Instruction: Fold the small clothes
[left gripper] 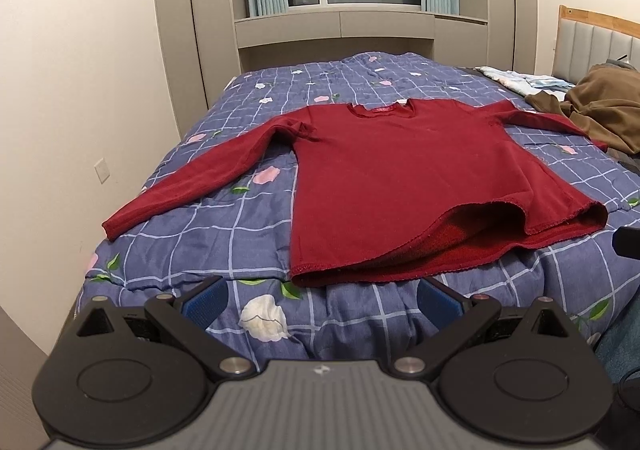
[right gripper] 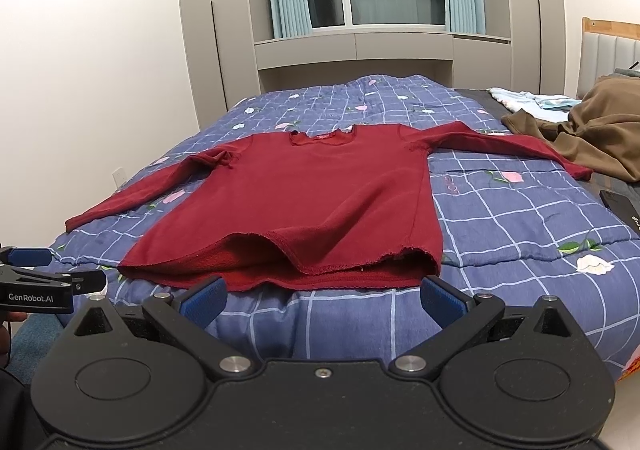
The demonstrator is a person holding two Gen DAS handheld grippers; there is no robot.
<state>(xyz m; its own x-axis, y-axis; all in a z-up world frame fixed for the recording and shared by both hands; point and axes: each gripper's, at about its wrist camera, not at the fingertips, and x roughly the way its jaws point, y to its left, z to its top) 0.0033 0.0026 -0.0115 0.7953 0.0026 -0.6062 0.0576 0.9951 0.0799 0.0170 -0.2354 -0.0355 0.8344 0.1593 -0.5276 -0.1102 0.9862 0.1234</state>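
A dark red long-sleeved shirt (left gripper: 400,178) lies face up on the bed, both sleeves spread out, collar at the far end, hem nearest me and slightly lifted open. It also shows in the right wrist view (right gripper: 312,202). My left gripper (left gripper: 322,304) is open and empty, hovering just short of the hem's left part. My right gripper (right gripper: 322,300) is open and empty, just short of the hem's middle. The left gripper also shows from the side at the left edge of the right wrist view (right gripper: 44,274).
The bed has a blue checked quilt with flowers (right gripper: 500,234). A brown garment (right gripper: 600,130) and a light blue cloth (right gripper: 528,98) lie at the far right. A black flat object (right gripper: 622,208) rests near the right edge. A white wall (left gripper: 60,90) borders the bed's left side.
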